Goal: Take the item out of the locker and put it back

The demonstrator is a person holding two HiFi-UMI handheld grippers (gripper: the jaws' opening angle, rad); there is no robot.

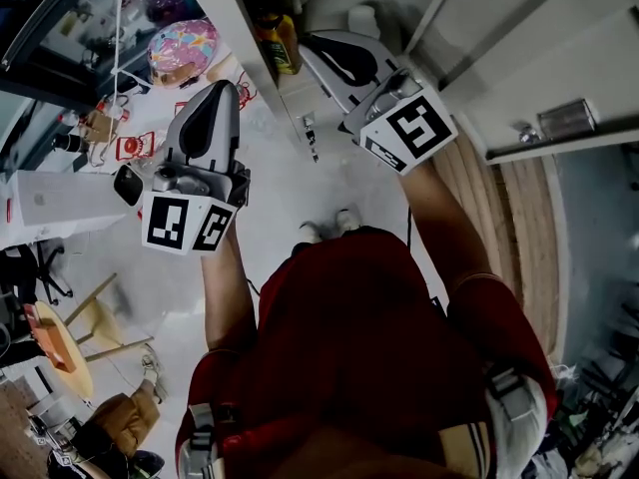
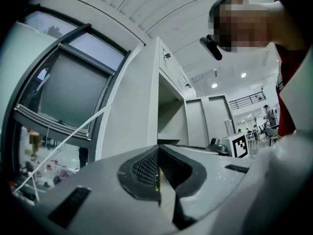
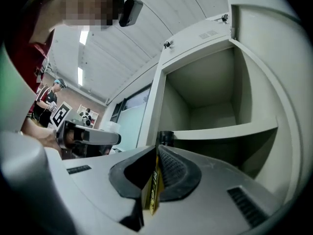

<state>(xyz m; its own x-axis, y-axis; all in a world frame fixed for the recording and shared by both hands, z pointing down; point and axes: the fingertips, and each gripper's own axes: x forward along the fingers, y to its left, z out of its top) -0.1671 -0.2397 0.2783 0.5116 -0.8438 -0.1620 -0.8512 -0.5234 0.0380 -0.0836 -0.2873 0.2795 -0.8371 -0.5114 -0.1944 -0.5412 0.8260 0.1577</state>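
A yellow bottle (image 1: pixel 277 38) with a dark cap stands inside the open white locker (image 1: pixel 232 28). My right gripper (image 1: pixel 310 42) reaches into the locker just right of the bottle, and its jaws are shut with only a thin slit between them. In the right gripper view the bottle's black cap (image 3: pixel 165 137) shows just past the right gripper (image 3: pixel 157 149), and a sliver of yellow label shows through the slit. Whether the tips touch the bottle is hidden. My left gripper (image 1: pixel 222 88) hangs outside the locker to the left, shut and holding nothing, as the left gripper (image 2: pixel 157 153) view also shows.
The locker's shelf (image 3: pixel 225 131) runs across above the right jaws. Its open door (image 1: pixel 539 58) swings out at the right. A pink patterned ball (image 1: pixel 182 48), a white box (image 1: pixel 60 203) and a wooden stool (image 1: pixel 95 327) lie on the floor at the left.
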